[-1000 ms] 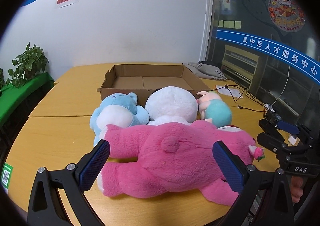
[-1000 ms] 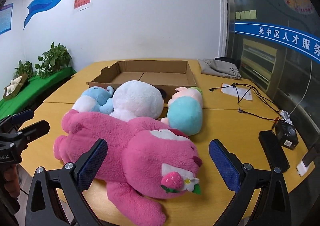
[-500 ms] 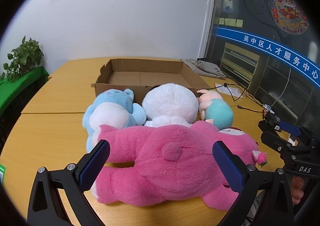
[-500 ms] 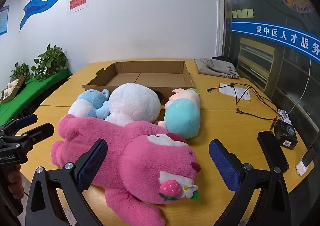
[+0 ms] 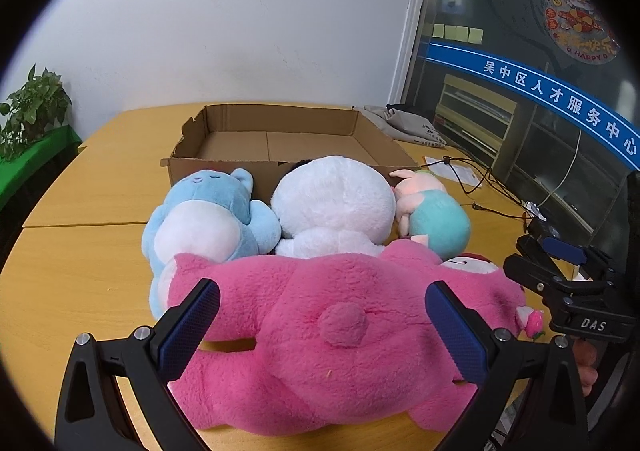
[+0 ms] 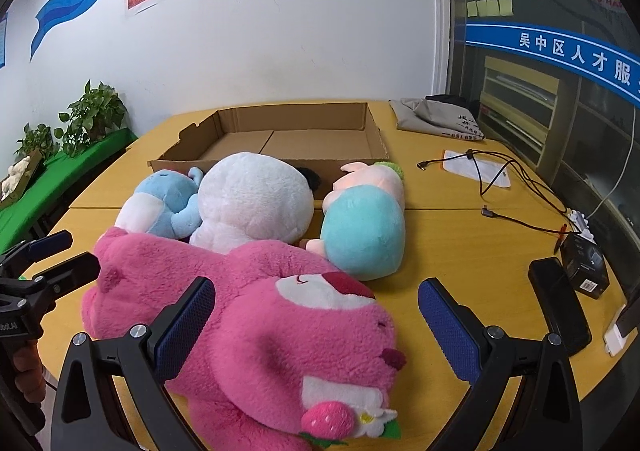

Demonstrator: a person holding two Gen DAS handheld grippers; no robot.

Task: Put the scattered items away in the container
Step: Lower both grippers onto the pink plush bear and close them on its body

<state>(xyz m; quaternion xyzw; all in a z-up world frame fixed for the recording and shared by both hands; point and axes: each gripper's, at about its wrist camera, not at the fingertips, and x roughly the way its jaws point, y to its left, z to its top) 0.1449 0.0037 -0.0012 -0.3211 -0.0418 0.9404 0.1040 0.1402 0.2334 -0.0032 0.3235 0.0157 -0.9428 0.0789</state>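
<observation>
While both grippers, left [image 5: 322, 325] and right [image 6: 316, 325], gape wide, the pink bear [image 5: 340, 327] lies lengthwise across the table [image 5: 76, 283] before the box [image 5: 280, 139], head rightward, between their jaws, ungrasped.

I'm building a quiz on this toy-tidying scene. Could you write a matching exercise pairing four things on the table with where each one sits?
Things:
1. big pink plush bear
2. round white plush toy
3. teal and pink plush toy
4. brown cardboard box

Places:
A. behind all the toys, open and holding no toys
B. in the middle of the back row of toys
C. right end of the back row, nearest the black cables
D. lying nearest the cameras, under both open grippers

Pairs: 1-D, 2-B, 3-C, 4-A
</observation>
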